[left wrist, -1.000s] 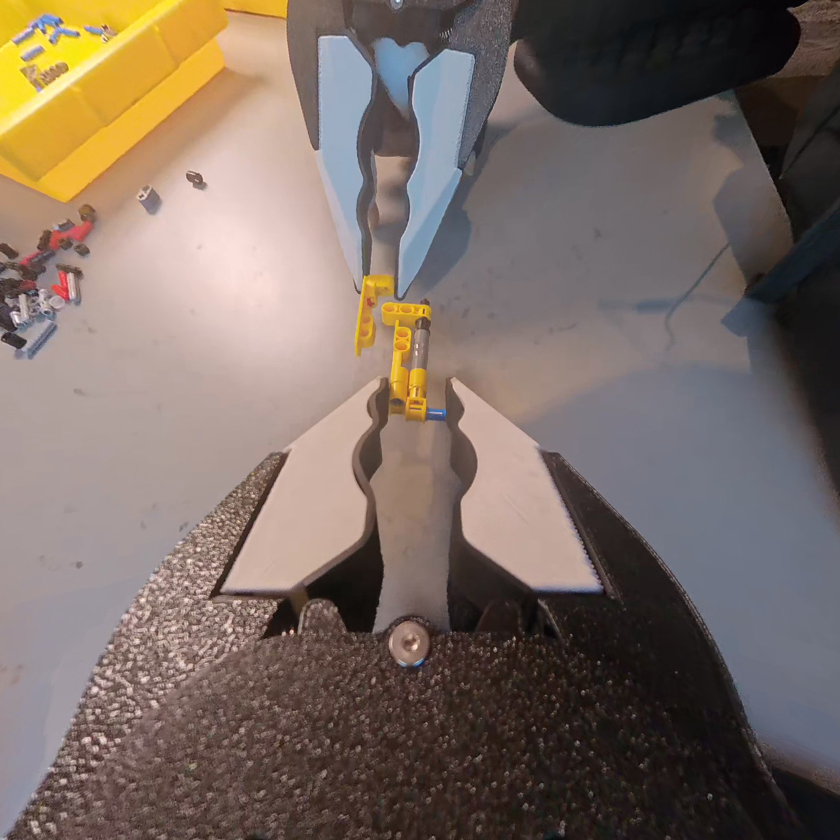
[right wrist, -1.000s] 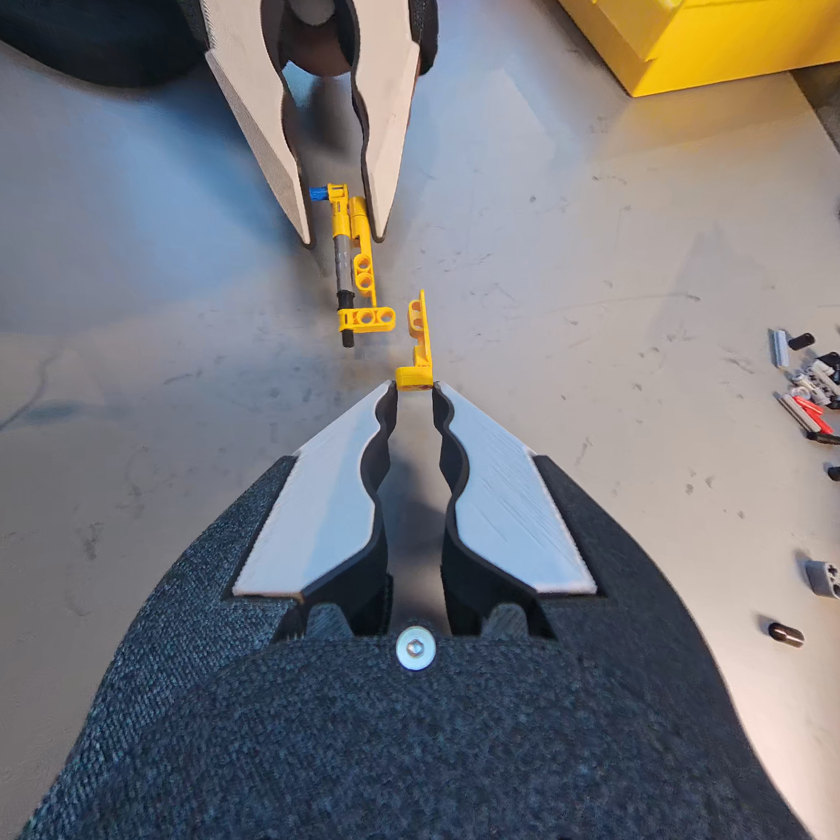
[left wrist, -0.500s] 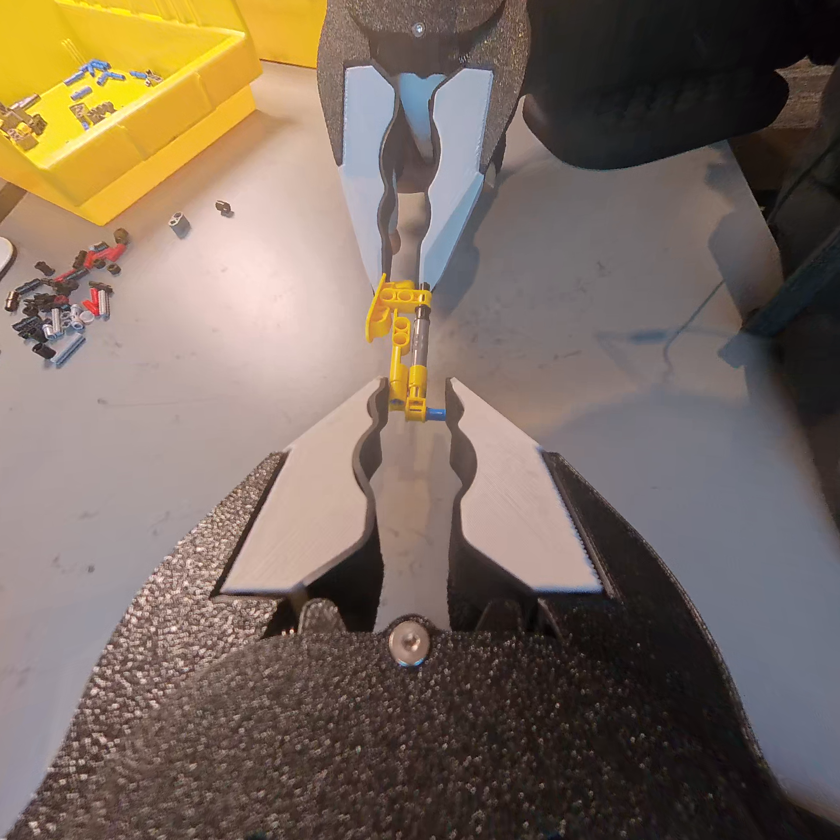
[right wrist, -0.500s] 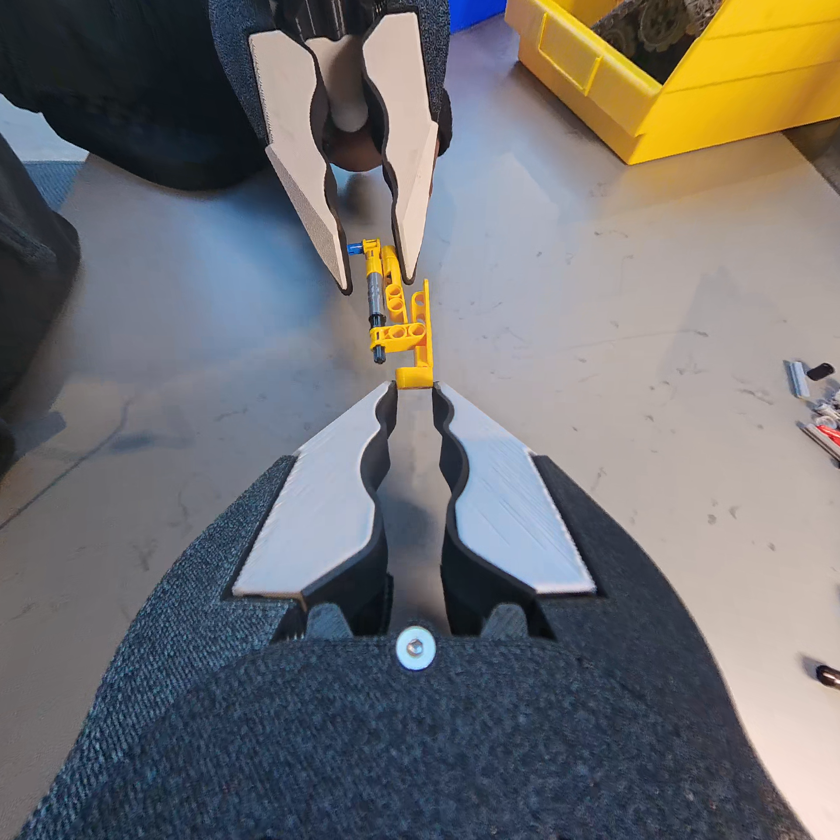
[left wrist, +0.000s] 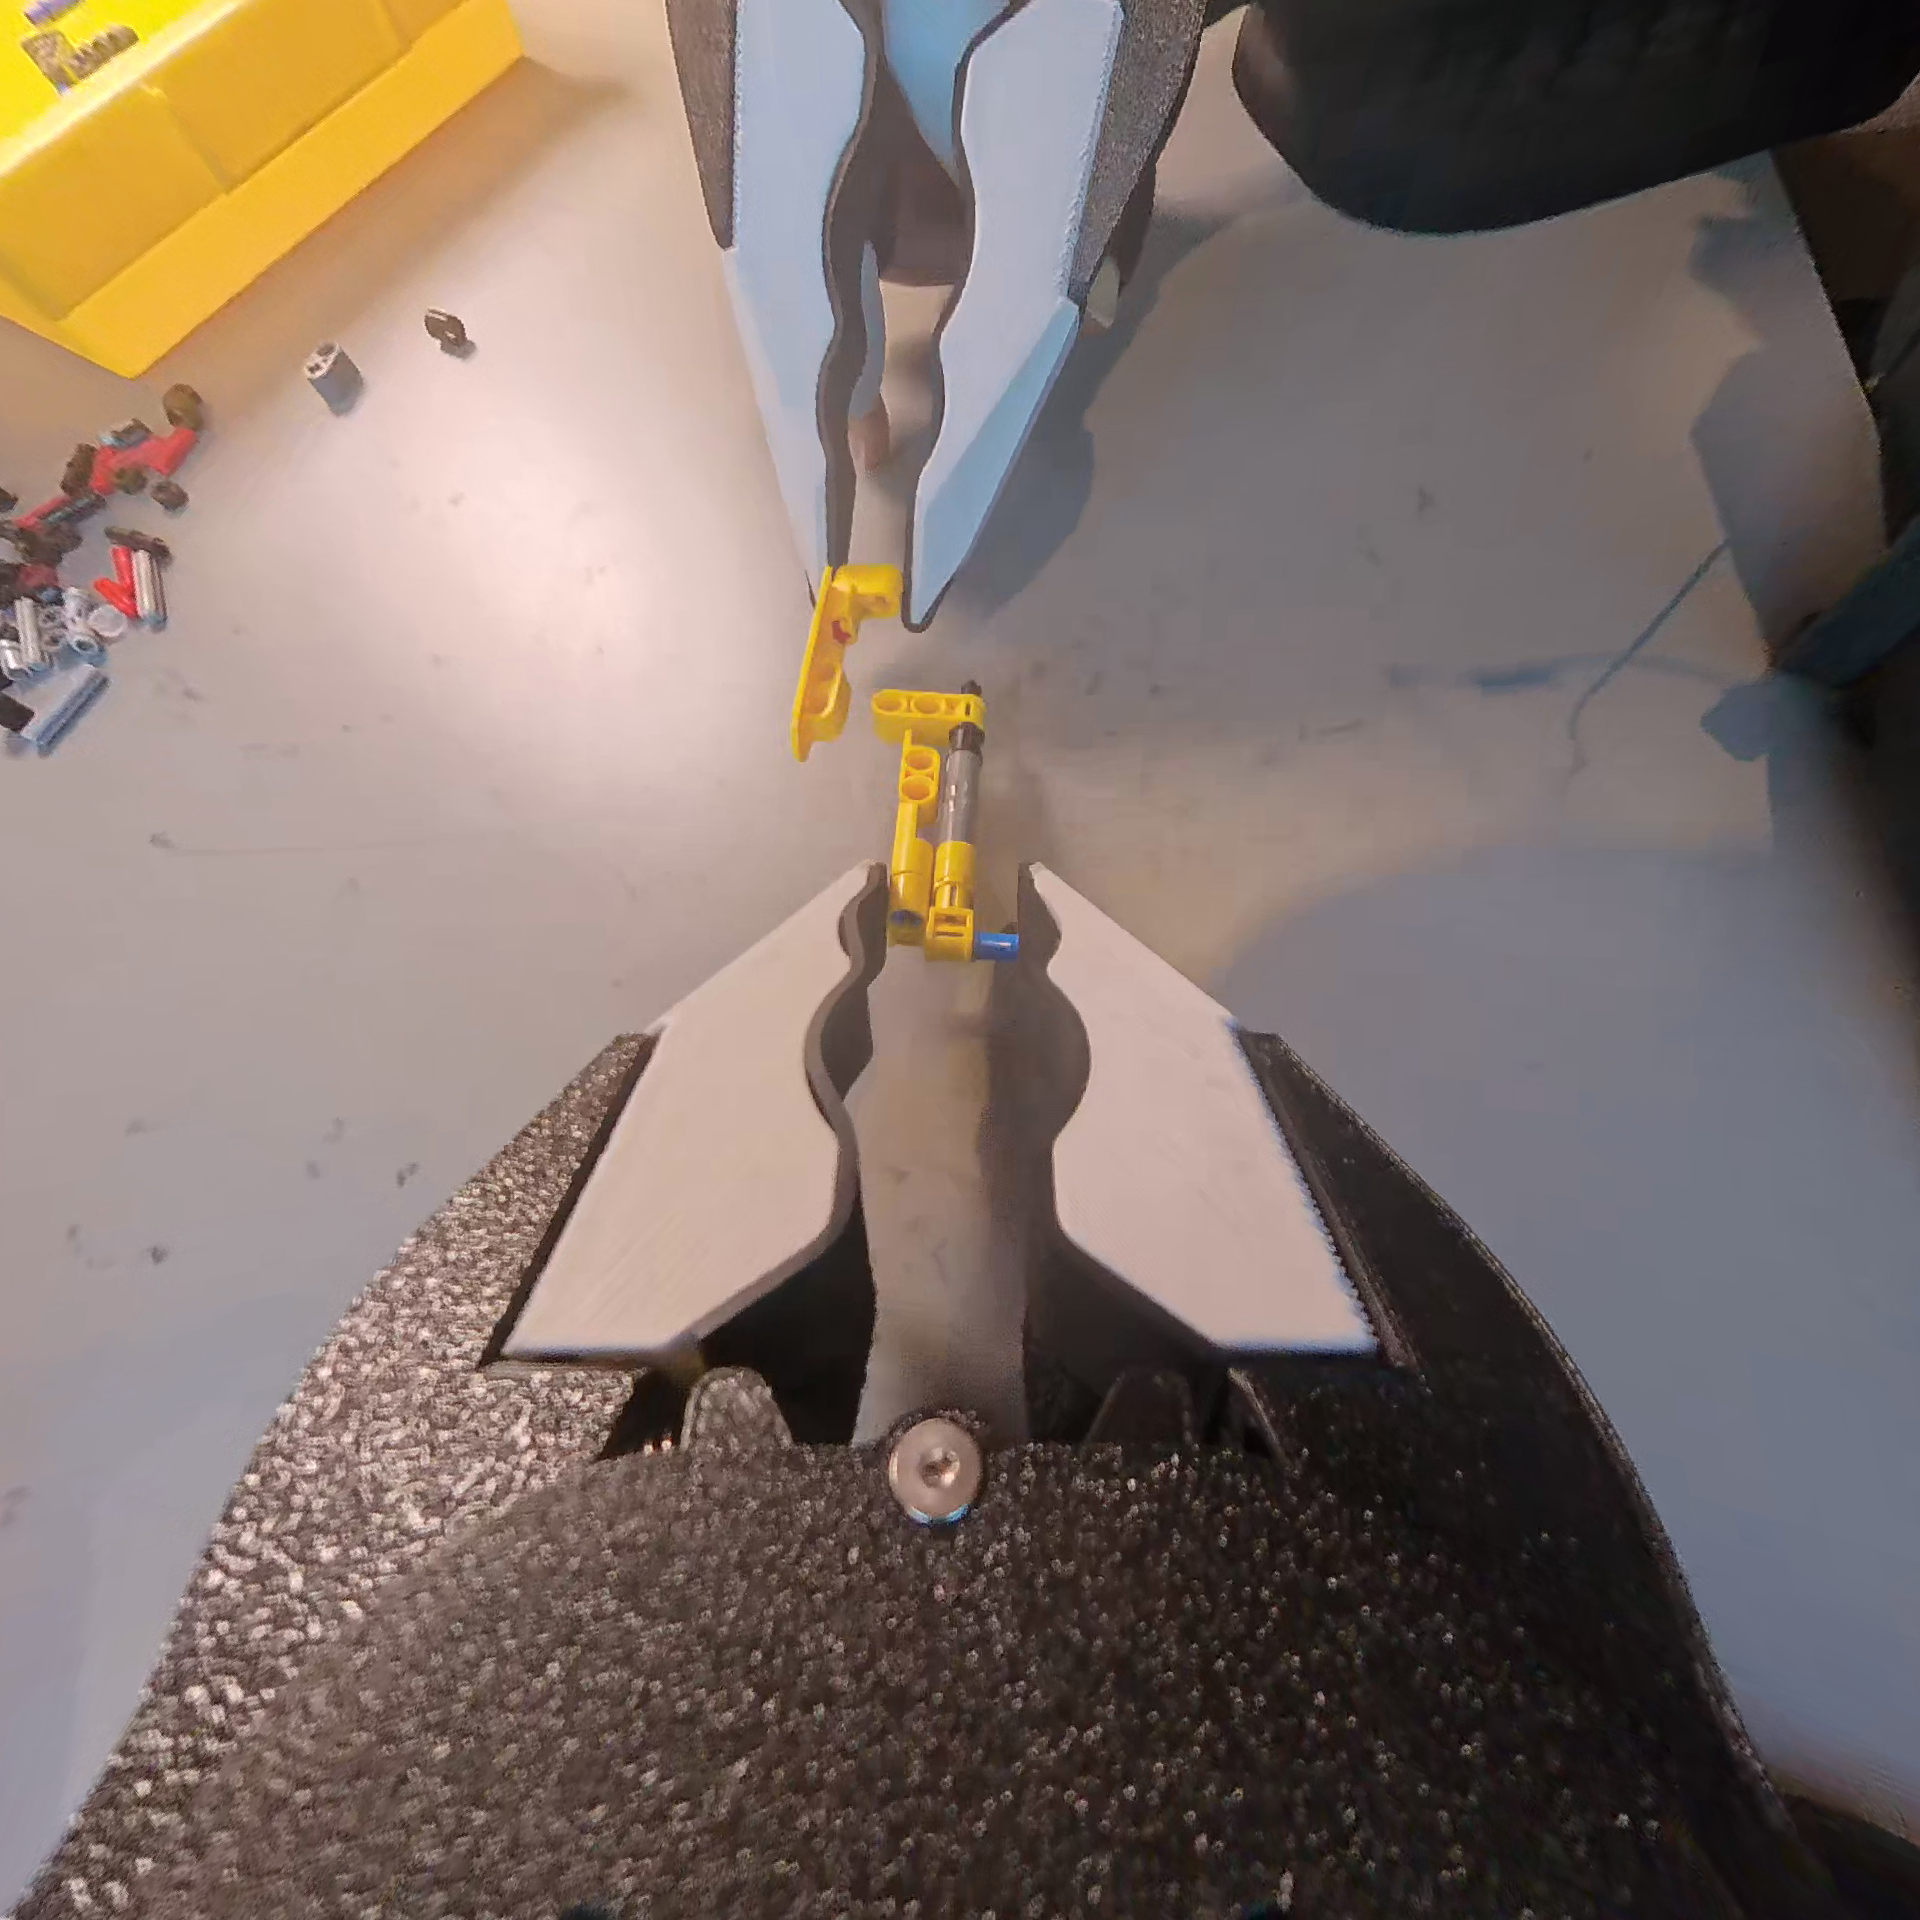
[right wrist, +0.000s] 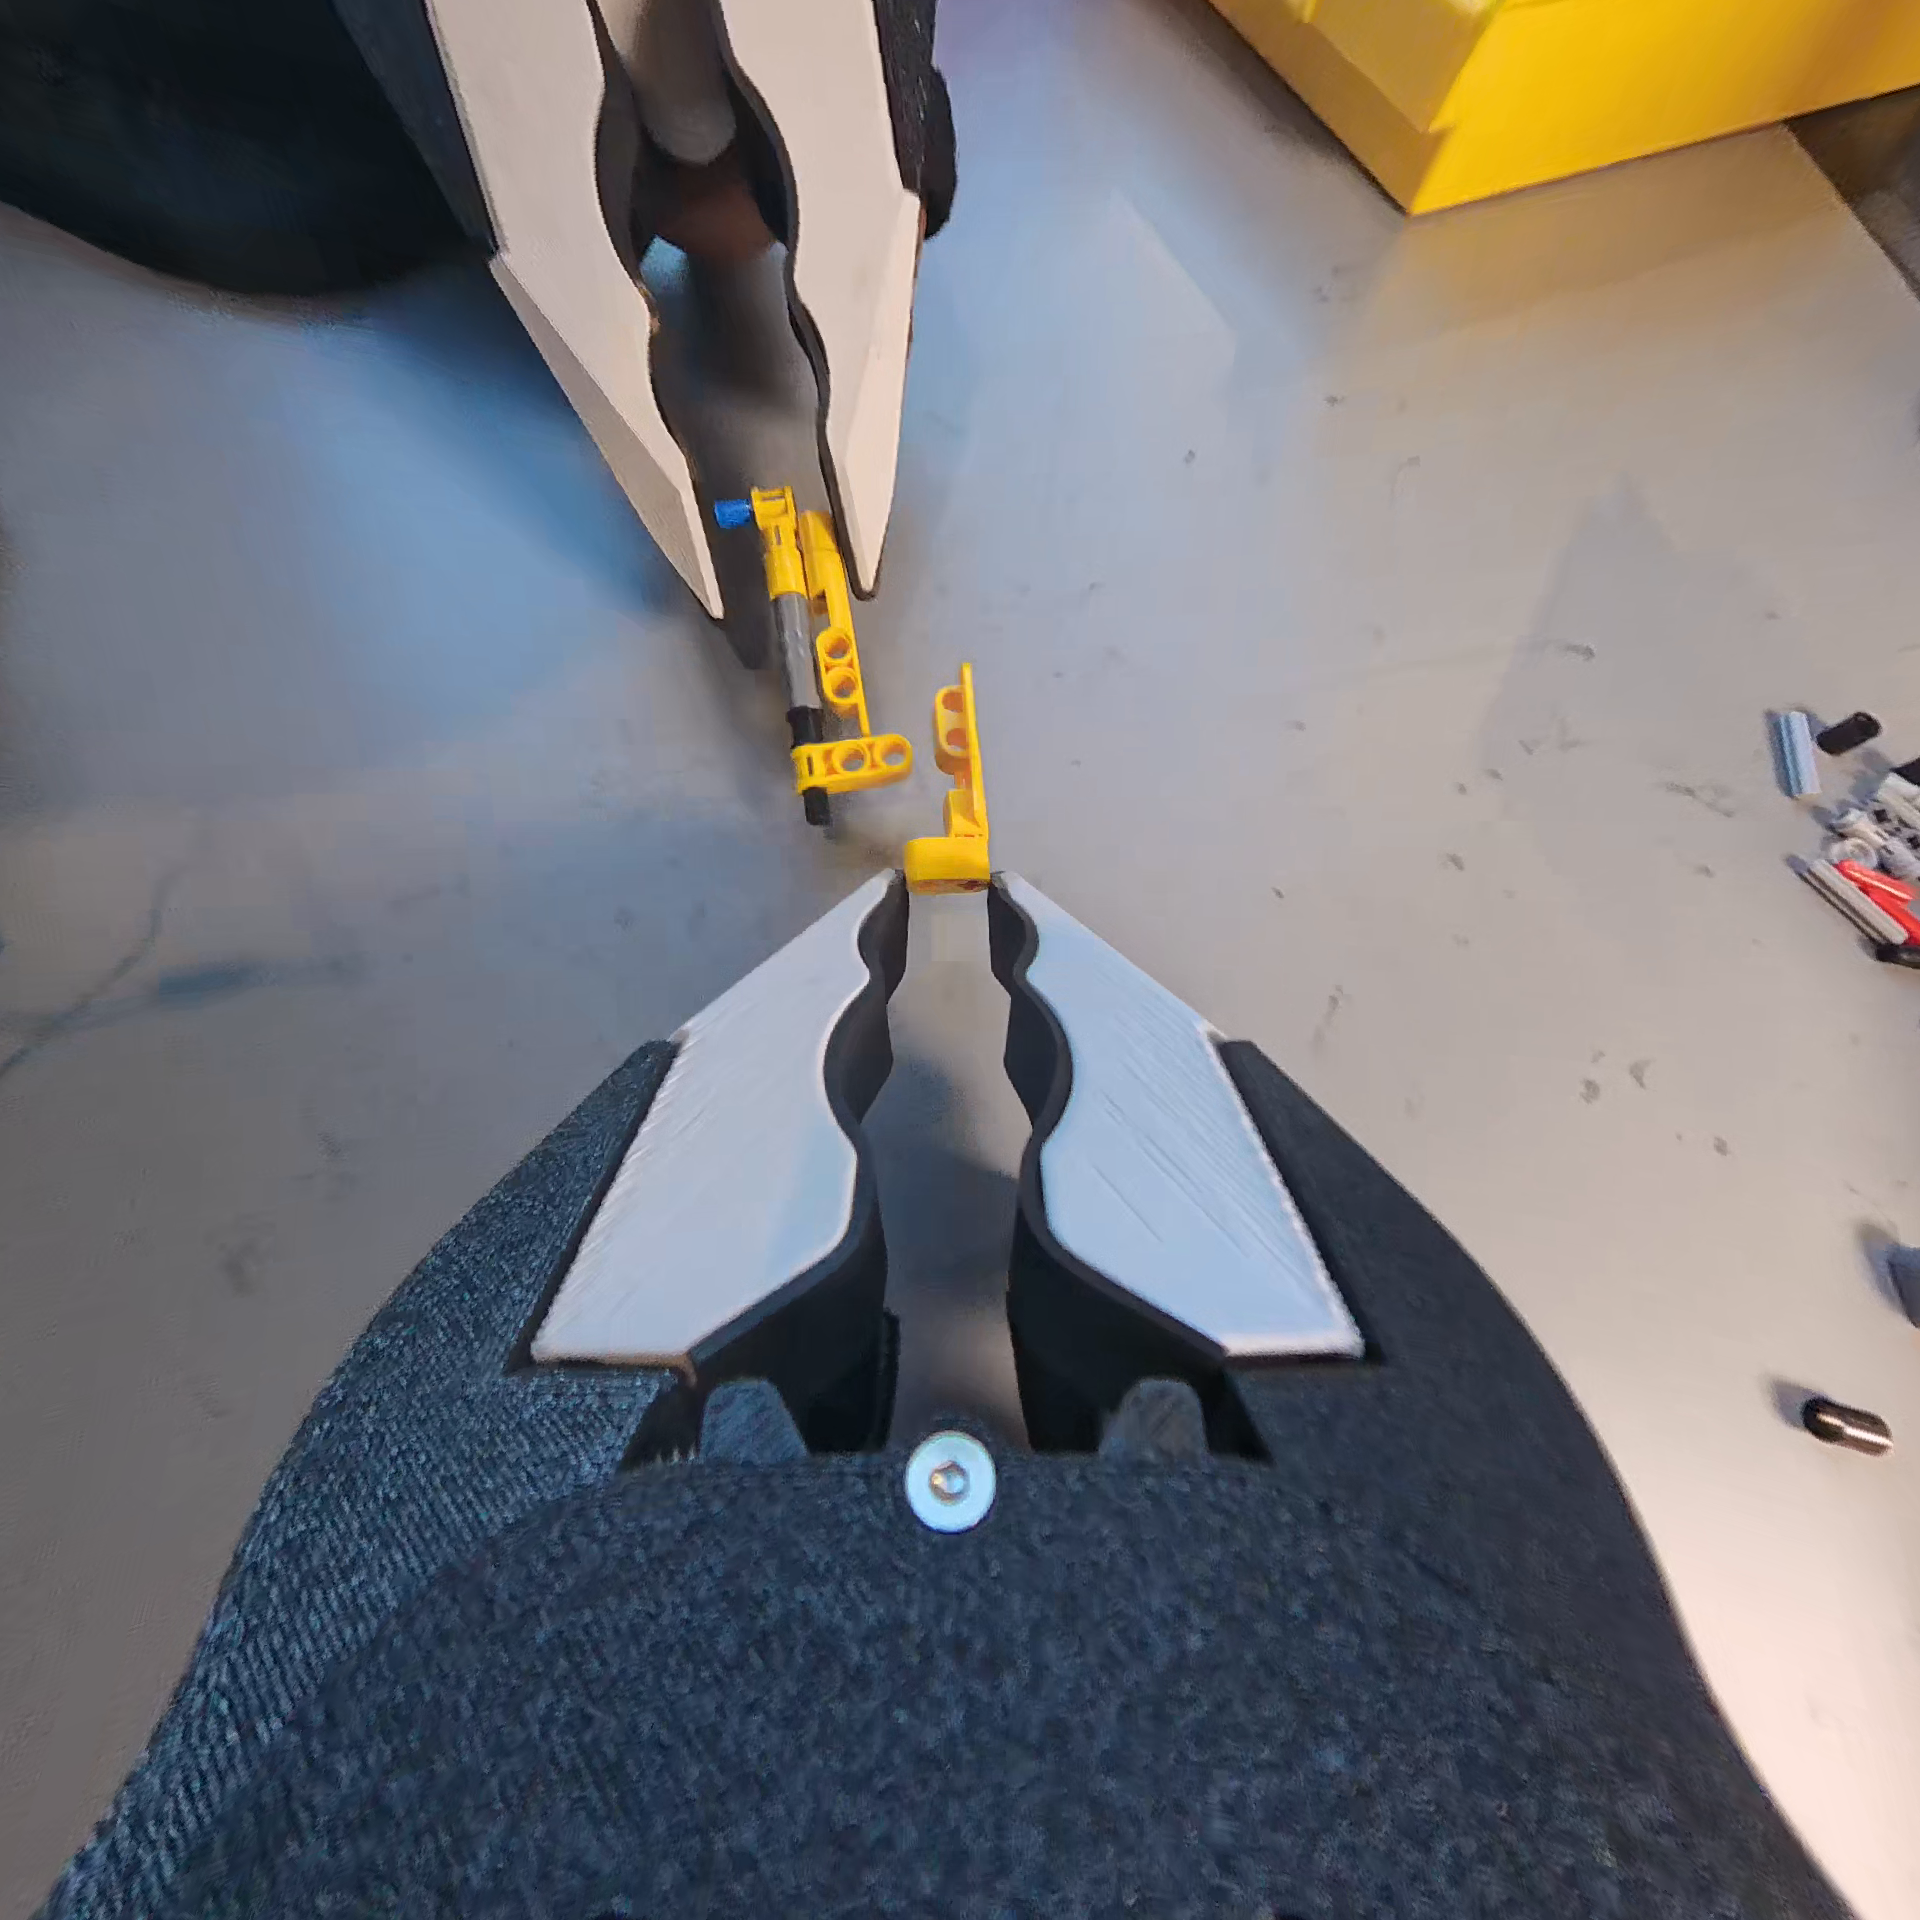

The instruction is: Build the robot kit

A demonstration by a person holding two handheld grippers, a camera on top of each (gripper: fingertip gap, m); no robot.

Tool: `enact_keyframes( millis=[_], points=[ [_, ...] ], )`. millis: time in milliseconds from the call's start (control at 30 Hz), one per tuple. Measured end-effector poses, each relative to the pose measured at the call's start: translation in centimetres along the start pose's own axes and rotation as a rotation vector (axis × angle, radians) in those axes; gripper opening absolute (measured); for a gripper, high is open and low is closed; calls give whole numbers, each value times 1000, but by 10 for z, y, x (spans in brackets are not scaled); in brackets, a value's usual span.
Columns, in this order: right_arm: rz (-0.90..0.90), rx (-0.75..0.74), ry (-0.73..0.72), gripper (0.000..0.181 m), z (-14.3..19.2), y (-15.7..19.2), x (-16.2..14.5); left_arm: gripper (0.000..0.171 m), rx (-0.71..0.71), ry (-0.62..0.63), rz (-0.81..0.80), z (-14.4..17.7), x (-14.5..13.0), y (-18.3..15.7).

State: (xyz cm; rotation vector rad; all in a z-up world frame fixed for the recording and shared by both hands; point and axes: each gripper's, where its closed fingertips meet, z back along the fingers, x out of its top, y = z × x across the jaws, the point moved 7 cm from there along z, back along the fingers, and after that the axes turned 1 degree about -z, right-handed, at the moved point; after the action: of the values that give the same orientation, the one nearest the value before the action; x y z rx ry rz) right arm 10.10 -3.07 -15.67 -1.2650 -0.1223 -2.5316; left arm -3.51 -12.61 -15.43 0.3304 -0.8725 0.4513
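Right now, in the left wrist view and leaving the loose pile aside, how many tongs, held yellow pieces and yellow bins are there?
Tongs: 2 (left tongs, right tongs)
Held yellow pieces: 2 (yellow assembly, yellow angled beam)
Yellow bin: 1
Total: 5

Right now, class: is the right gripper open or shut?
Shut: the right gripper pinches a yellow L-shaped beam between its fingertips.

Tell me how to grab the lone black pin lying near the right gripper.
Take the black pin across its middle, from straight above. It is a short cylinder lying flat on the table, axis roughly side to side, so a pinch on its long sides should keep it from rolling.
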Motion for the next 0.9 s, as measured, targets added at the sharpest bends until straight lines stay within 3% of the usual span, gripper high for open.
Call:
enact_keyframes(
  millis=[467, 900],
  points=[
    [-1, -72, 58, 15, 3, -6, -5, 24, 17, 74, -13, -4, -9, 1],
    [8, -77, 59, 15, 5, -6, -7, 27, -31, 36, 66, 3, -10, 4]
  ],
)
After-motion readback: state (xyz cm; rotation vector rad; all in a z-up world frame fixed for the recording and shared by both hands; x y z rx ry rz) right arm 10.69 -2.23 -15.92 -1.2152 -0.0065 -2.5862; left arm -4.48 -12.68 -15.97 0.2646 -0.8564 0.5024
